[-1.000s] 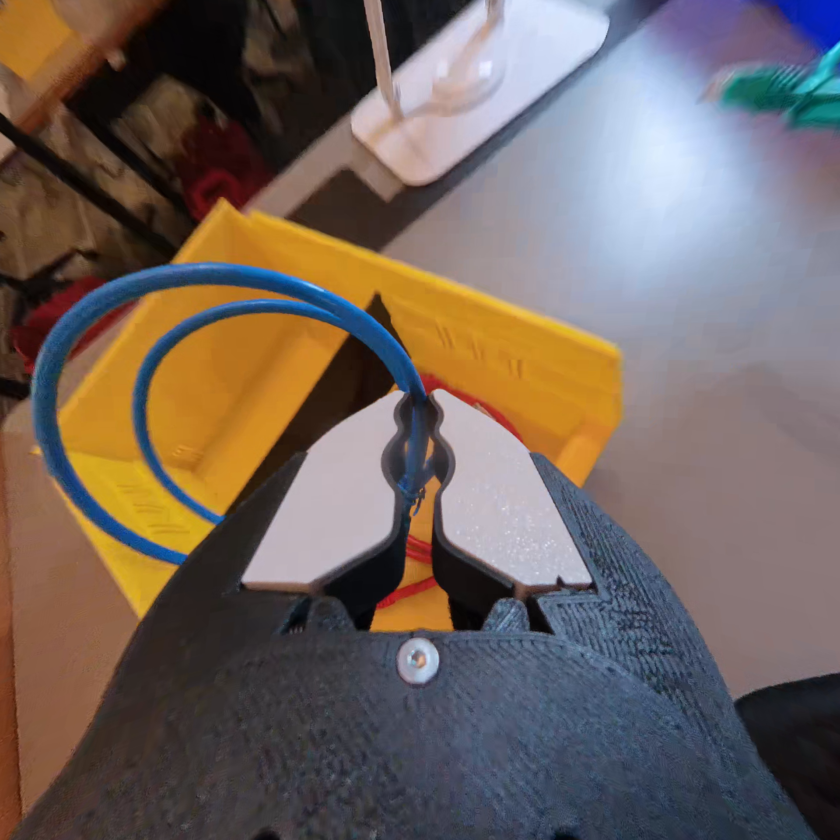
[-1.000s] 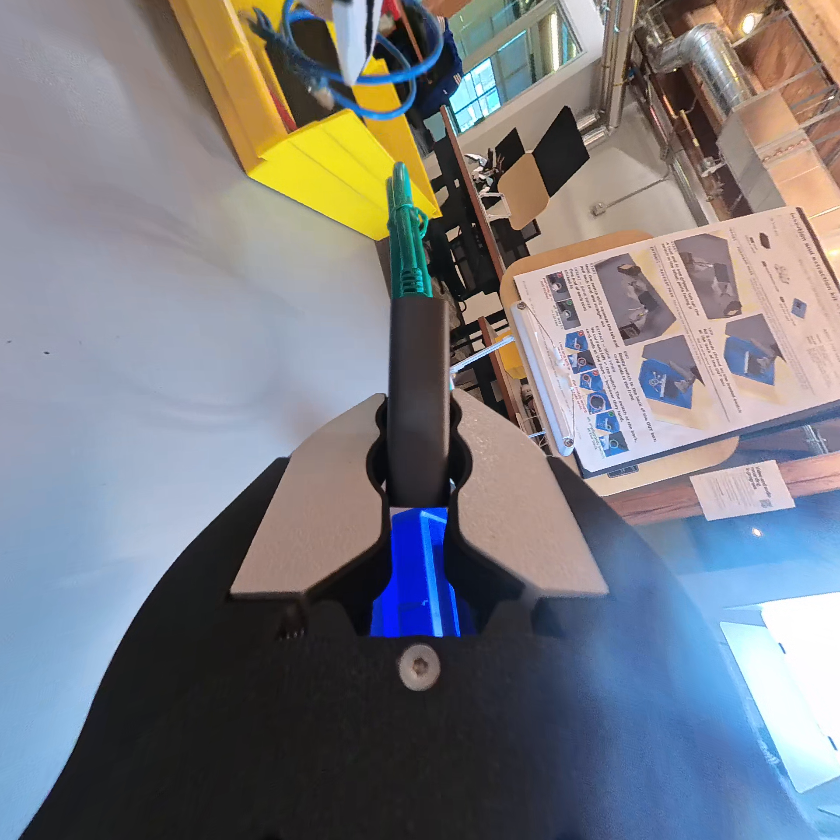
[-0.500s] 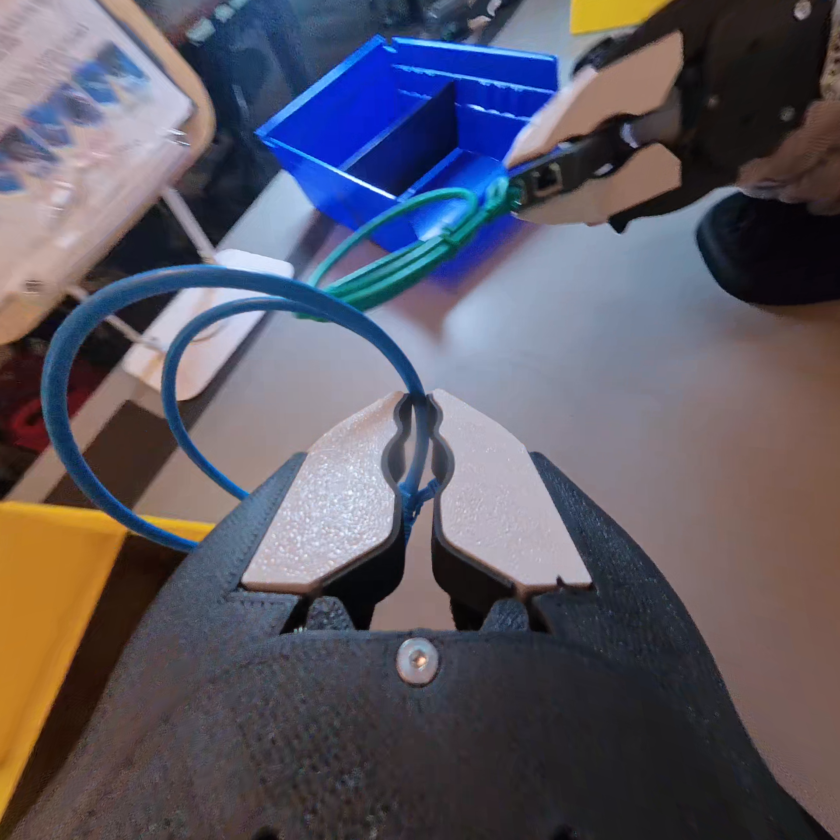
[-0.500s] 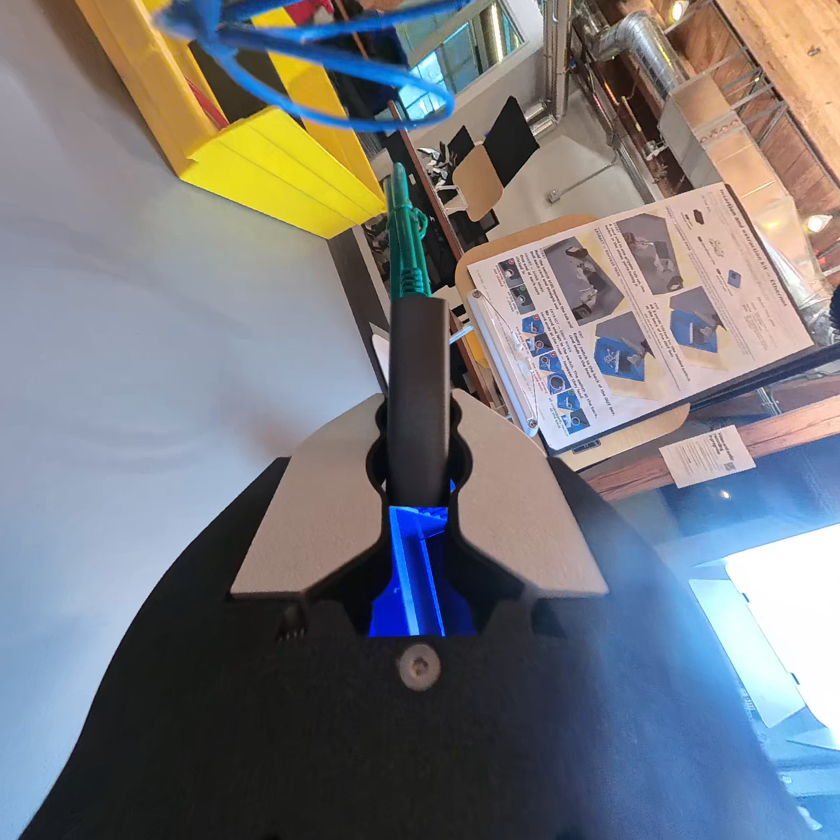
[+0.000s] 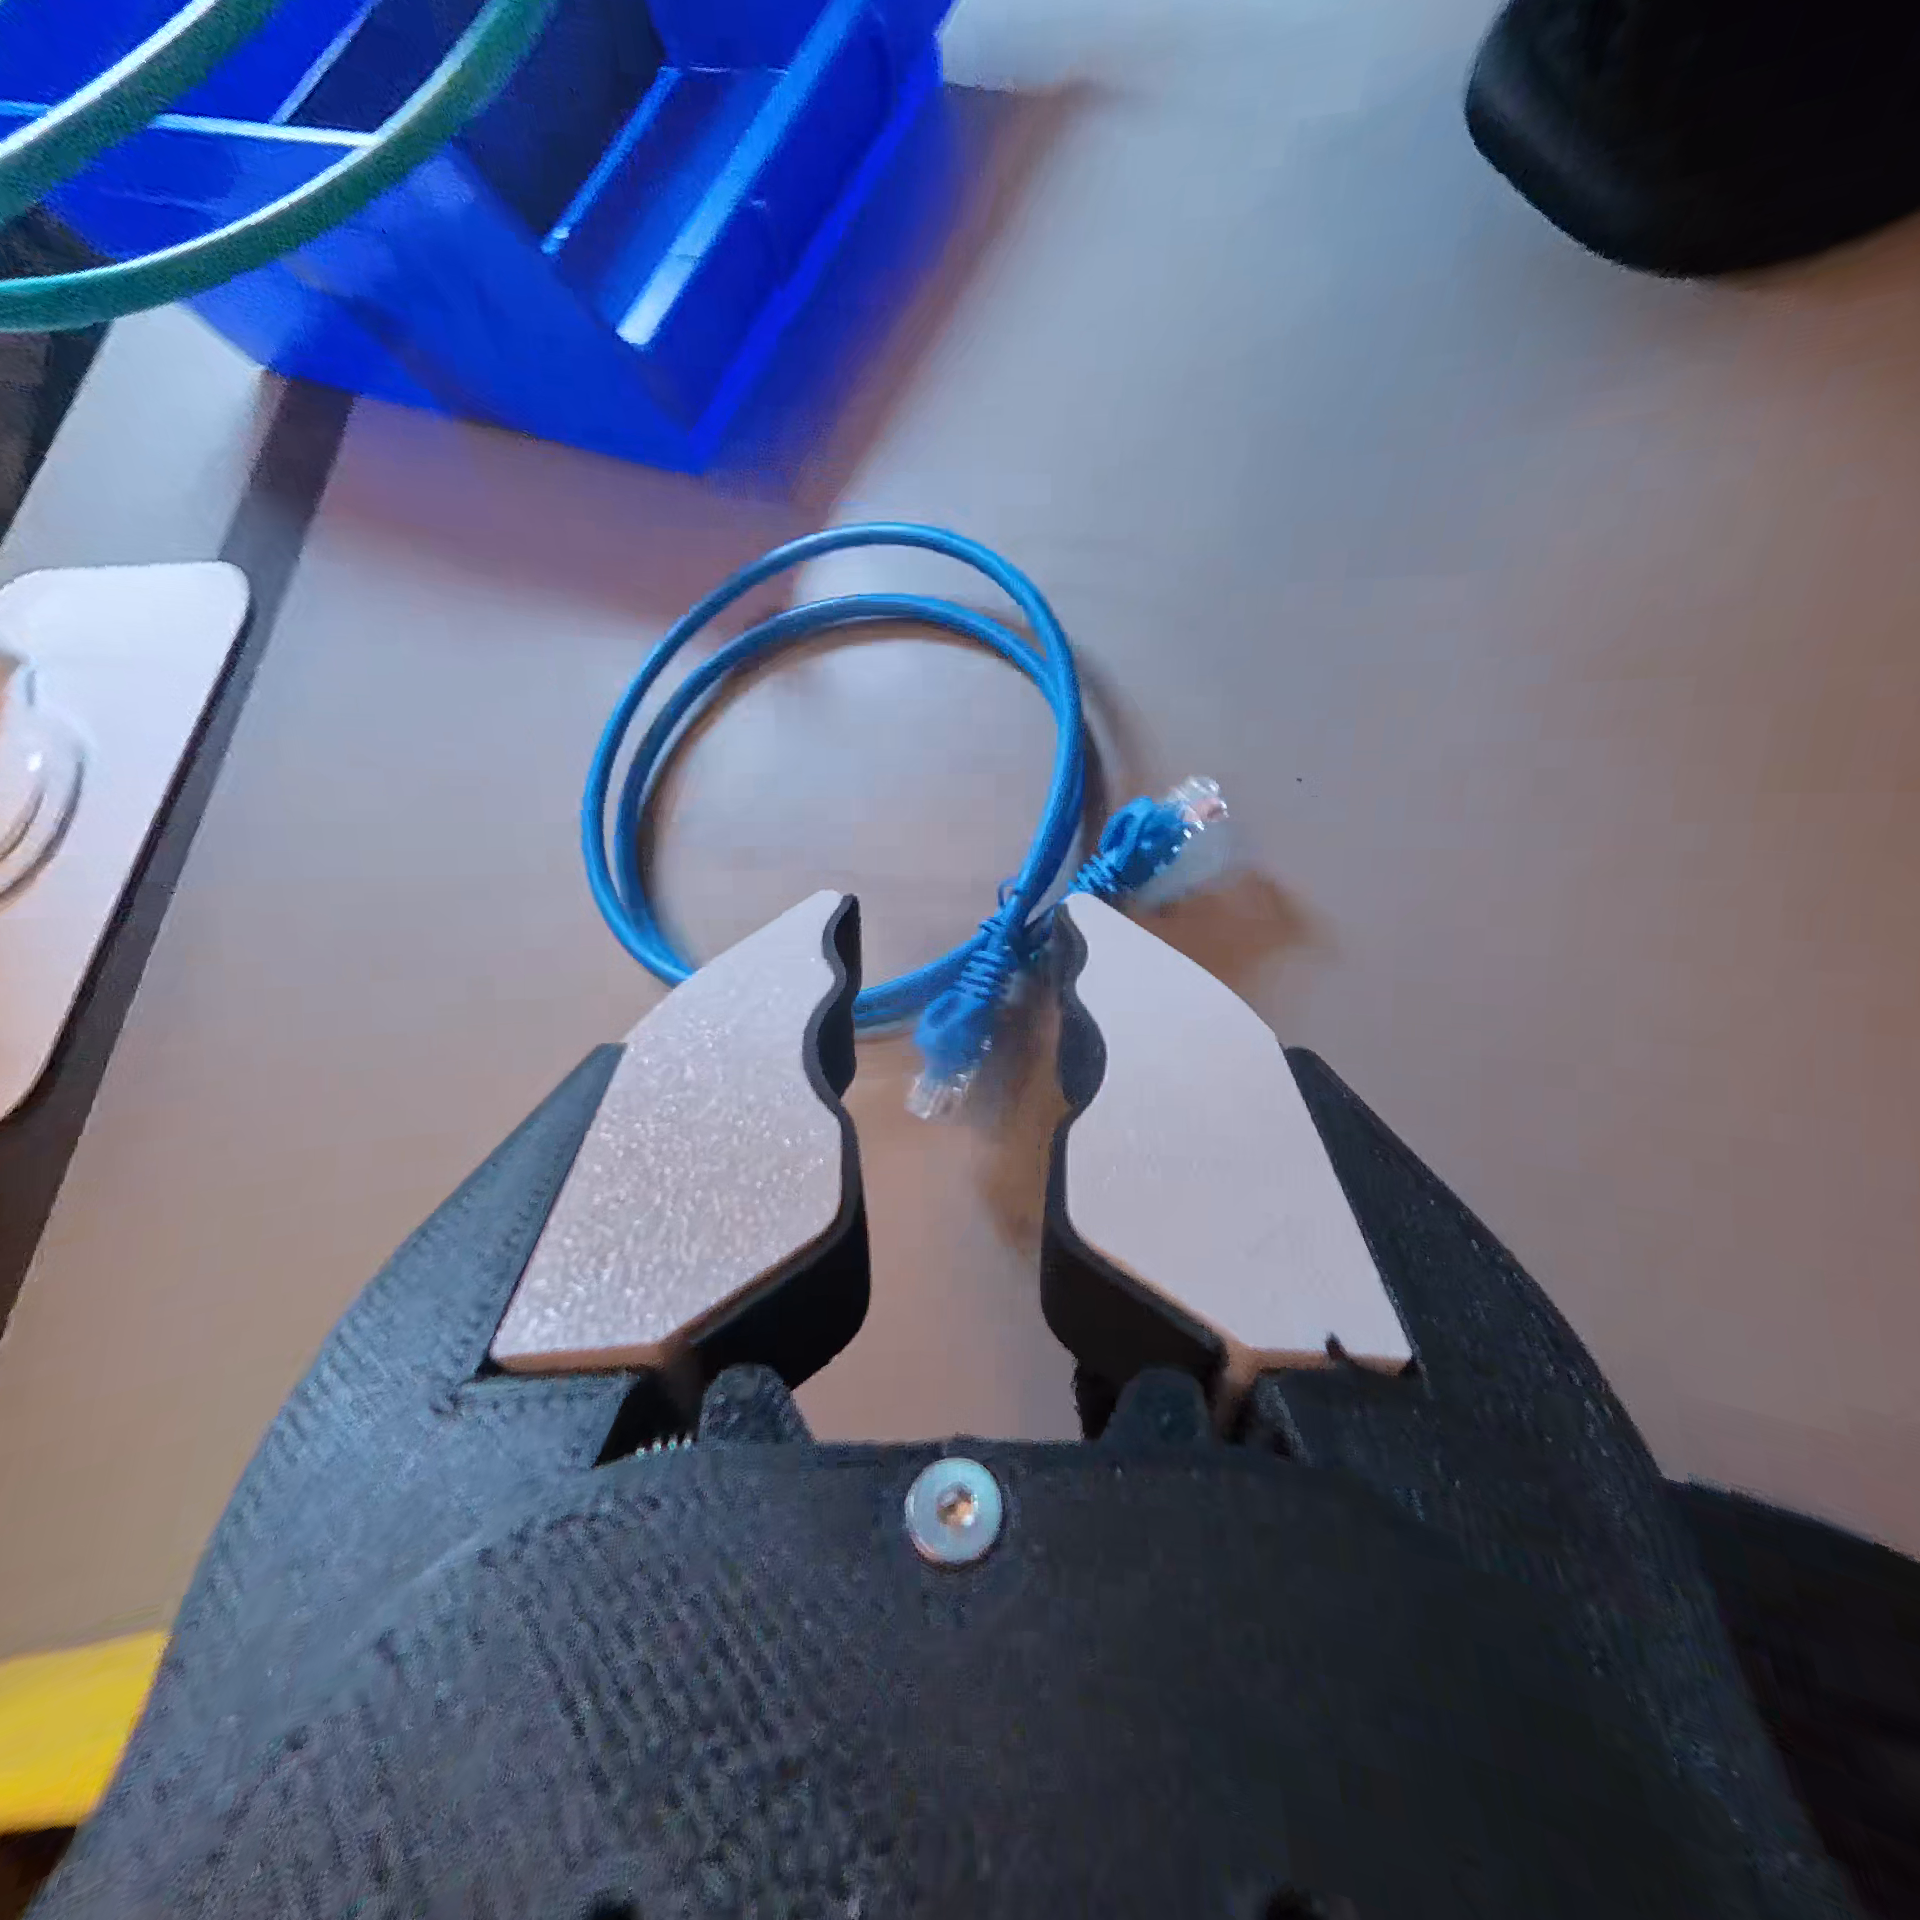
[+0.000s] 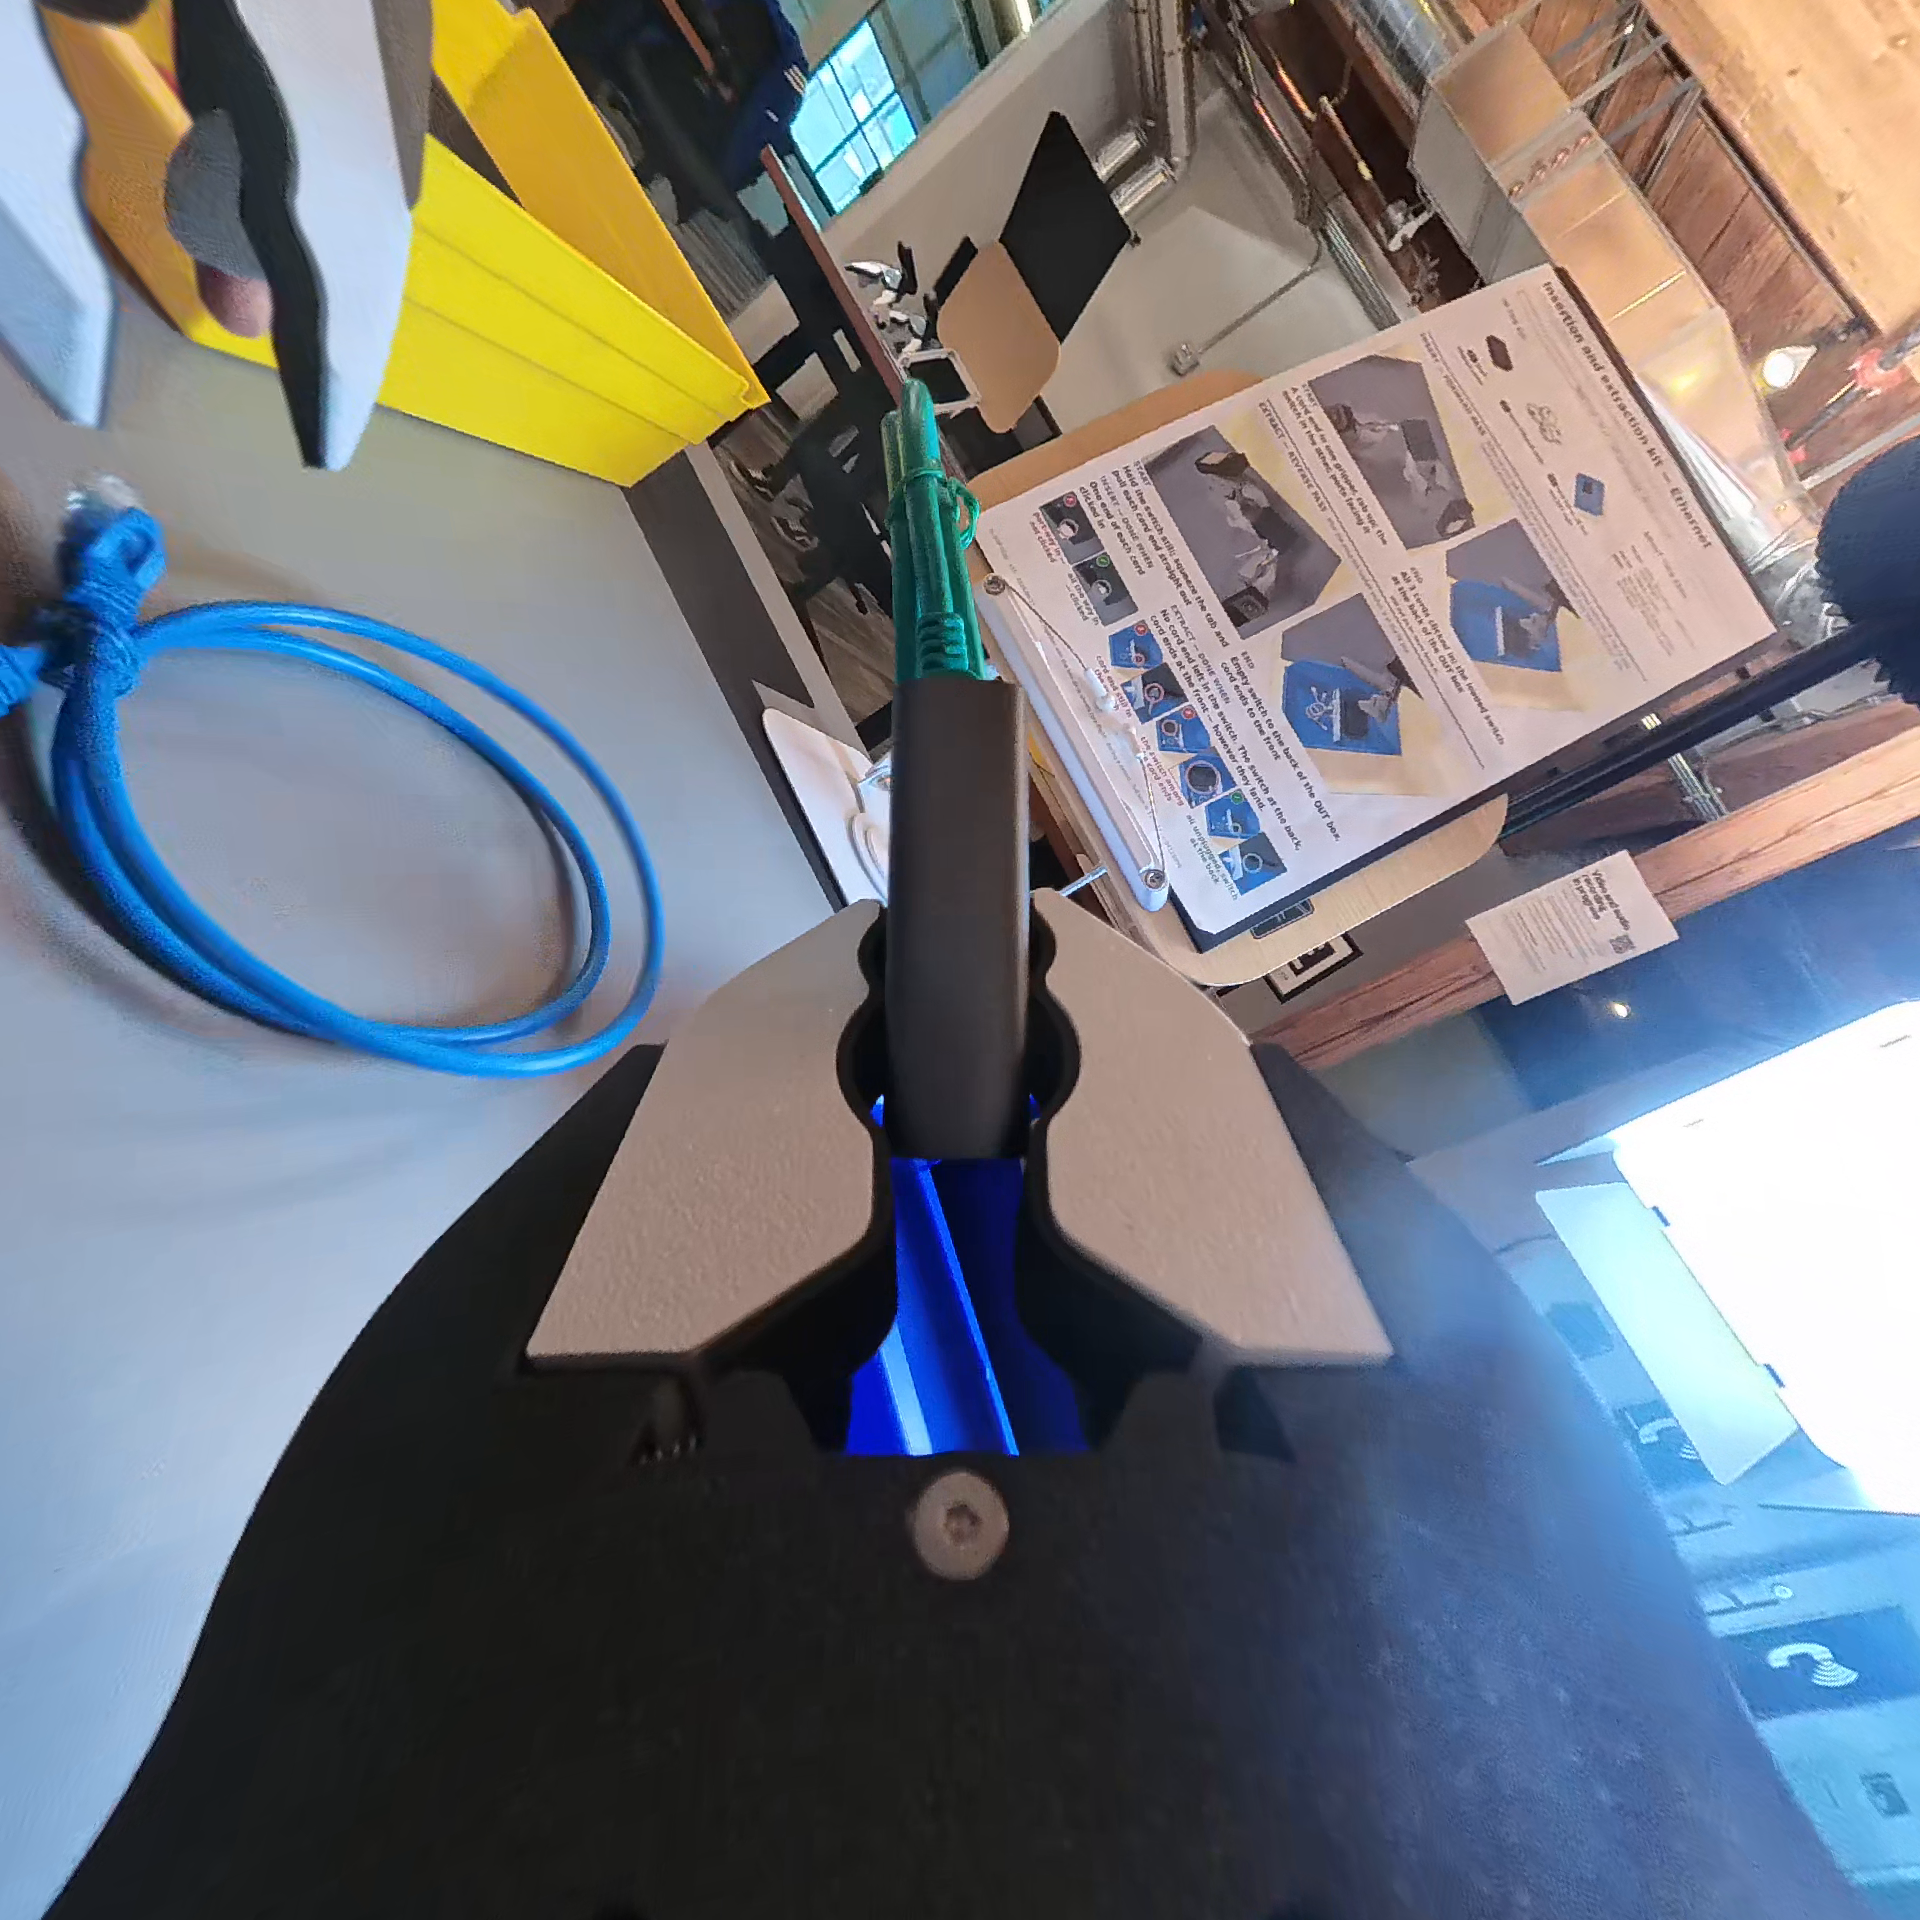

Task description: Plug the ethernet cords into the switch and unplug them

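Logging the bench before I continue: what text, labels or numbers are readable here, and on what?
Instruction sheet, right wrist view: printed headings and captions, which I won't copy.
Small paper note below it: too small to read.
Black switch, blue cord: no markings visible.

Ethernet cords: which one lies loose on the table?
The blue cord, coiled on the table beneath the open left tool. The green cord is plugged into the switch.

Left hand-held gripper (image 5: 961, 925) agape, right hand-held gripper (image 6: 956, 925) clamped.
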The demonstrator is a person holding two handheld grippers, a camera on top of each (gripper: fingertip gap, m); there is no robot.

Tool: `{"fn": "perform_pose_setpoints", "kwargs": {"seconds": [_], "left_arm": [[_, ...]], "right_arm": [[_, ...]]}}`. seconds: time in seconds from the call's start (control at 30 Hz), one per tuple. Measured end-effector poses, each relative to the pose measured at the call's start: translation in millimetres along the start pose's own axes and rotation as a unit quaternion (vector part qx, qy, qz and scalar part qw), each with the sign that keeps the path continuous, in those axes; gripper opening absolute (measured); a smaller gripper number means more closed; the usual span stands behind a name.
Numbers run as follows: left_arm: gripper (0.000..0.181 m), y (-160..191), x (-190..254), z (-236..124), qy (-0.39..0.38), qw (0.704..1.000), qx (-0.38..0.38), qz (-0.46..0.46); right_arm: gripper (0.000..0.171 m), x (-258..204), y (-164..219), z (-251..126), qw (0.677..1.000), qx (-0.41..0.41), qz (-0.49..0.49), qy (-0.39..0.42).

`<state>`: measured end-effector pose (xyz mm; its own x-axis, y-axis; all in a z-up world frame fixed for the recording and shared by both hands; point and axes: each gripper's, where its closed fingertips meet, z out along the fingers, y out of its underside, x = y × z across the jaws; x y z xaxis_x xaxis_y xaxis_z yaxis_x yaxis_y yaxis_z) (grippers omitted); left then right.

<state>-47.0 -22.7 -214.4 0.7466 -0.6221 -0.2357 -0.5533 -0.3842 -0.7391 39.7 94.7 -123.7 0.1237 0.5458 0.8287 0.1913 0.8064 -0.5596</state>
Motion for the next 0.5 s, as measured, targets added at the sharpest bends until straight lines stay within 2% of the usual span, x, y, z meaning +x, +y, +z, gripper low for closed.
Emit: {"fn": "perform_pose_setpoints", "kwargs": {"seconds": [0.07,0.13,0.17,0.2,0.27,0.4,0.43,0.5], "left_arm": [[0.042,8.7,8.7,12.2,0.028,0.998,-0.020,0.051],[0.045,24.0,15.8,28.2,0.049,0.992,-0.072,0.095],[0.043,31.0,17.8,35.7,0.054,0.988,-0.101,0.105],[0.030,30.7,19.9,41.6,0.058,0.987,-0.107,0.105],[0.018,30.6,17.3,47.3,0.042,0.987,-0.127,0.089],[0.015,44.3,0.6,29.7,-0.057,0.973,-0.222,-0.016],[0.014,41.7,9.3,23.9,-0.050,0.973,-0.225,-0.027],[0.015,22.6,39.7,16.4,0.016,0.981,-0.187,-0.038]], "right_arm": [[0.022,-2.9,0.6,1.2,1.000,-0.002,-0.002,-0.004],[0.022,-5.6,0.1,1.8,1.000,-0.004,-0.005,-0.007],[0.022,-6.5,-0.4,1.8,1.000,-0.004,-0.006,-0.008],[0.022,-6.9,-0.9,1.7,1.000,-0.005,-0.008,-0.009],[0.022,-7.1,-1.1,1.4,1.000,-0.006,-0.010,-0.009],[0.022,-5.5,2.0,1.3,1.000,-0.007,0.002,-0.011],[0.022,-5.4,3.1,1.7,1.000,-0.008,0.007,-0.012],[0.022,-6.0,5.0,2.7,1.000,-0.010,0.015,-0.015]]}}
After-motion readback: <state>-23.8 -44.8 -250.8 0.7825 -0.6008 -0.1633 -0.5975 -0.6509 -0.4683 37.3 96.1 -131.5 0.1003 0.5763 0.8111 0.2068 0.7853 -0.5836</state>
